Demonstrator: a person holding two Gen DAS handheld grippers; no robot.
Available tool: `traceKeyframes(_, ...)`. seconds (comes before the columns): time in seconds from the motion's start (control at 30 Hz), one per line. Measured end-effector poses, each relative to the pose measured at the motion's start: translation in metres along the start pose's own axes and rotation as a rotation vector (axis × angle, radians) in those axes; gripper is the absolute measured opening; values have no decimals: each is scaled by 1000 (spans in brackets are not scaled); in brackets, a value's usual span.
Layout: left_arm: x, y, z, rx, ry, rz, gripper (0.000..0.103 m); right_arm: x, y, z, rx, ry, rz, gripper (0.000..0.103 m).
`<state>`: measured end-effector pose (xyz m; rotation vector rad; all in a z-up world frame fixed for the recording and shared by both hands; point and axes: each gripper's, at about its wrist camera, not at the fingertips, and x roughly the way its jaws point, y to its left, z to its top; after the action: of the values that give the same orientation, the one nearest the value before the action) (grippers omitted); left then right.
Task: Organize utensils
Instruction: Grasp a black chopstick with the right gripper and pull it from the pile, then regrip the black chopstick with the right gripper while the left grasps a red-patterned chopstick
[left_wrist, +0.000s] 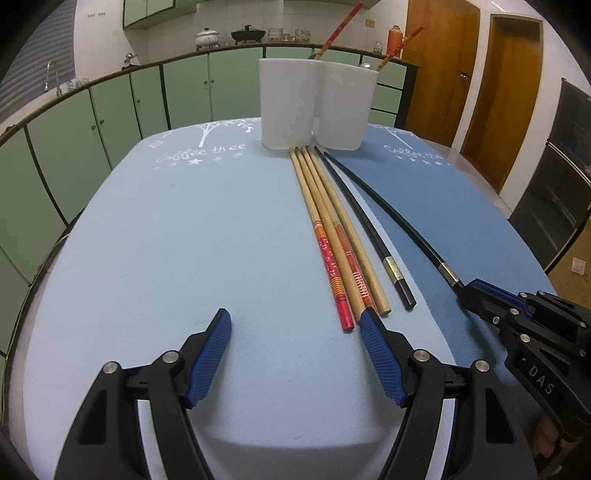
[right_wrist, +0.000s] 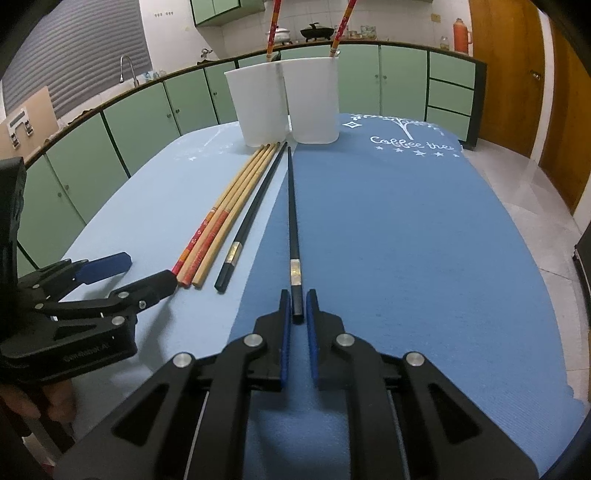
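Pinched between right gripper jaws: butt end of one black chopstick, lying on the dark blue placemat and pointing at the white holder. Spread wide, gripping nothing: left gripper jaws, low over the light blue placemat, right fingertip just beside the butt ends of the wooden chopsticks. Second black chopstick flat between the wooden bunch and the pinched one. Two red-patterned chopsticks upright in the holder's two cups.
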<state>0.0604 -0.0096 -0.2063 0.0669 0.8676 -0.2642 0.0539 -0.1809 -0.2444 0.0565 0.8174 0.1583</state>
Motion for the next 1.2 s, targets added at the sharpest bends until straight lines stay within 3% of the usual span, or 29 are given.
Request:
traceKeyframes(0.1, -2, 3, -1, -4, 2, 13, 68, -1, -3, 0, 6, -2, 1, 12)
traceKeyframes(0.27, -5, 16, -1, -41, 8, 37, 65, -6, -8, -1, 3, -16, 12, 29)
traceKeyframes(0.43, -8, 18, 0, -59, 2, 37, 65, -4, -10, -2, 11, -5, 28, 31)
traceKeyframes(0.8, -5, 9, -4, -41, -9, 28, 64, 1, 0, -1, -44, 5, 38, 30)
traceKeyframes(0.93, -4, 9, -3, -46, -10, 22, 63, 2, -2, -1, -33, 5, 35, 21)
traceKeyframes(1.2, -3, 6, 0, -58, -5, 28, 54, 2, -2, -1, -30, 5, 19, 15)
